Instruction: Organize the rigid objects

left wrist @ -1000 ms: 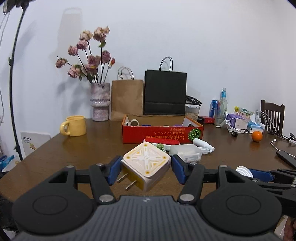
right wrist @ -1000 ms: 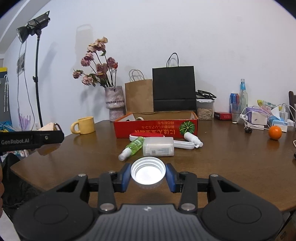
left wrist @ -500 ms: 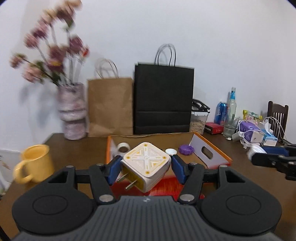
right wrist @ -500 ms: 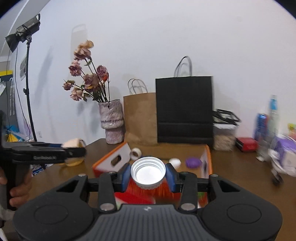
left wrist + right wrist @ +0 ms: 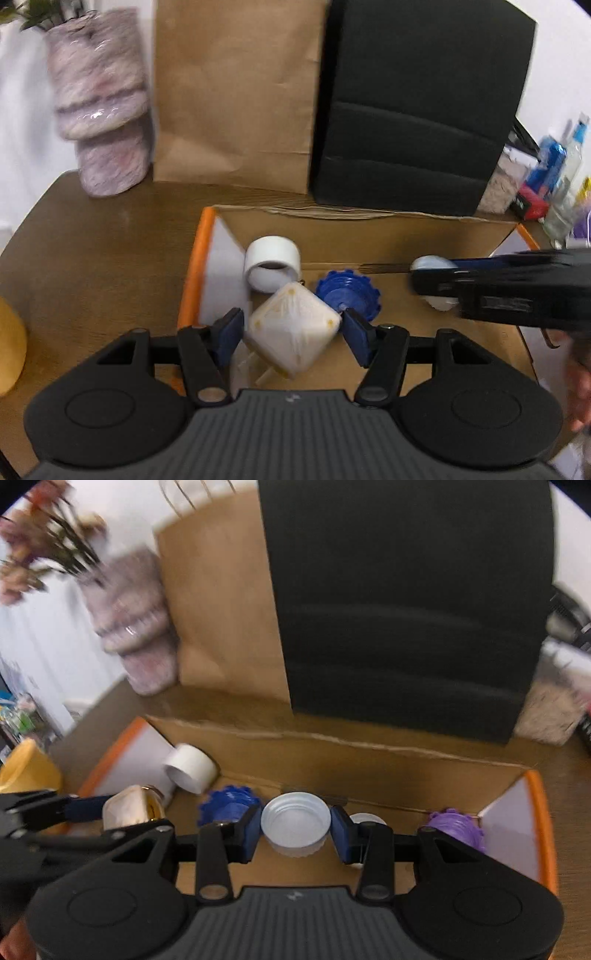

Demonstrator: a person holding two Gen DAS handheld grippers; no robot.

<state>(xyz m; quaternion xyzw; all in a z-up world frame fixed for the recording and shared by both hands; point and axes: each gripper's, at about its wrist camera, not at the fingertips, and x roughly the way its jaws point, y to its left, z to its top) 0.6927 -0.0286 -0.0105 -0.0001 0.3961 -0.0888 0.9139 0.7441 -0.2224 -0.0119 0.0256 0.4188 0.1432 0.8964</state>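
Note:
My left gripper (image 5: 293,334) is shut on a white and yellow plug adapter (image 5: 291,332) and holds it over the left part of the orange cardboard box (image 5: 195,273). My right gripper (image 5: 295,830) is shut on a white bottle cap (image 5: 295,827) over the middle of the same box (image 5: 535,812). In the box lie a white tape roll (image 5: 271,267), a blue cap (image 5: 349,297) and, in the right wrist view, a purple cap (image 5: 456,829) and a small white cap (image 5: 364,818). The right gripper shows at the right of the left wrist view (image 5: 432,284).
A brown paper bag (image 5: 236,88) and a black paper bag (image 5: 417,103) stand right behind the box. A marbled vase (image 5: 103,110) stands at the back left, a yellow mug (image 5: 26,771) left of the box. Bottles and cans (image 5: 554,162) crowd the right side.
Both grippers have moved forward and tipped down over the box, each still holding its object. The box interior now fills the views.

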